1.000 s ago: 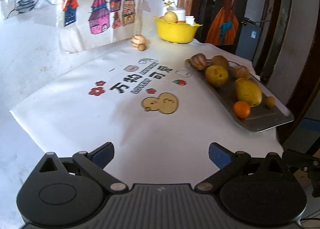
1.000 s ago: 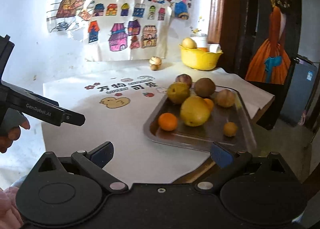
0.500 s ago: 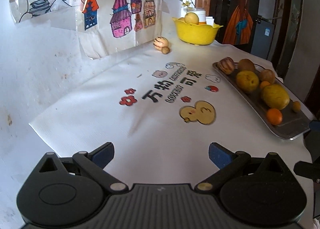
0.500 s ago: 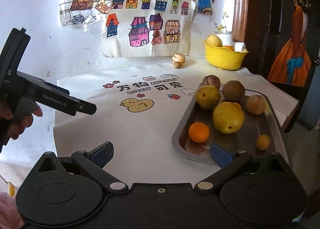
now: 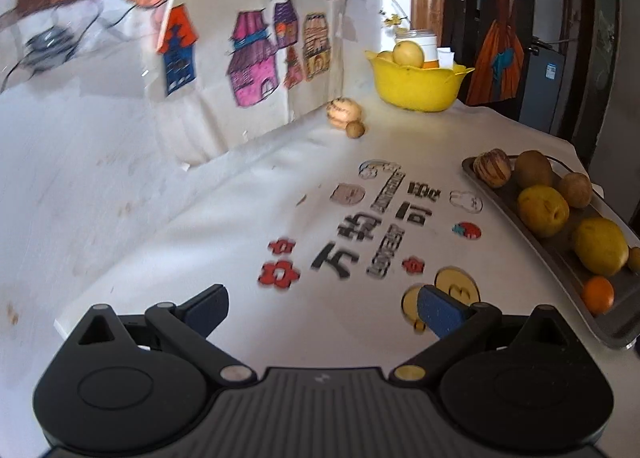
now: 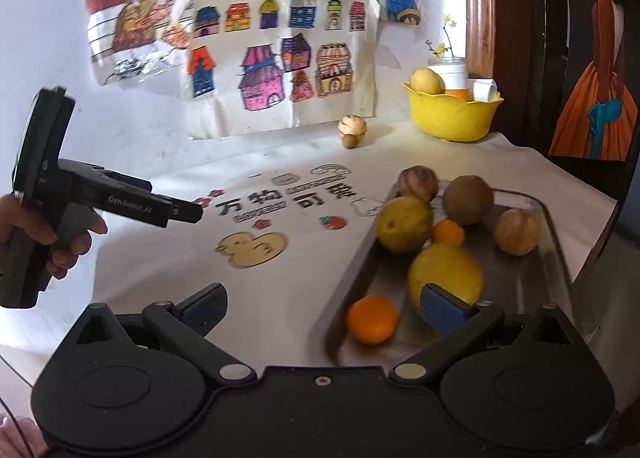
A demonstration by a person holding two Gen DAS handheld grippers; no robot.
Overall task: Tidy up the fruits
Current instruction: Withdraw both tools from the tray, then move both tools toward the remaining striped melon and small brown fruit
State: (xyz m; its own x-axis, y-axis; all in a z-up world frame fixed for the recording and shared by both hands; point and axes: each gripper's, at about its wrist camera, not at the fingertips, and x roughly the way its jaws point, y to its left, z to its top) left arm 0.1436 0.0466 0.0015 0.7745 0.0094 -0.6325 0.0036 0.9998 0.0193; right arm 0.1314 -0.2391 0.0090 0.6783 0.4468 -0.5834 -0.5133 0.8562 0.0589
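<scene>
A grey metal tray (image 6: 532,290) (image 5: 560,262) on the table's right side holds several fruits: a small orange (image 6: 371,319), a large yellow lemon (image 6: 446,272), a yellow-green fruit (image 6: 404,224), a brown kiwi (image 6: 468,200) and others. At the back stands a yellow bowl (image 6: 452,118) (image 5: 416,86) with fruit in it. A striped melon (image 5: 343,112) and a small brown fruit (image 5: 355,129) lie by the wall. My right gripper (image 6: 322,308) is open, low over the tray's near left corner. My left gripper (image 5: 322,308) is open above the white cloth, holding nothing.
A white tablecloth (image 5: 200,258) with printed characters and a yellow duck (image 6: 252,248) covers the table. Children's drawings (image 6: 272,70) hang on the wall behind. A hand holds the left gripper (image 6: 100,198) at the left of the right wrist view. Dark door panels stand at the right.
Both grippers have moved forward over the table. The left view swung left, so the tray now sits at its right edge. The right gripper came close to the tray's near corner.
</scene>
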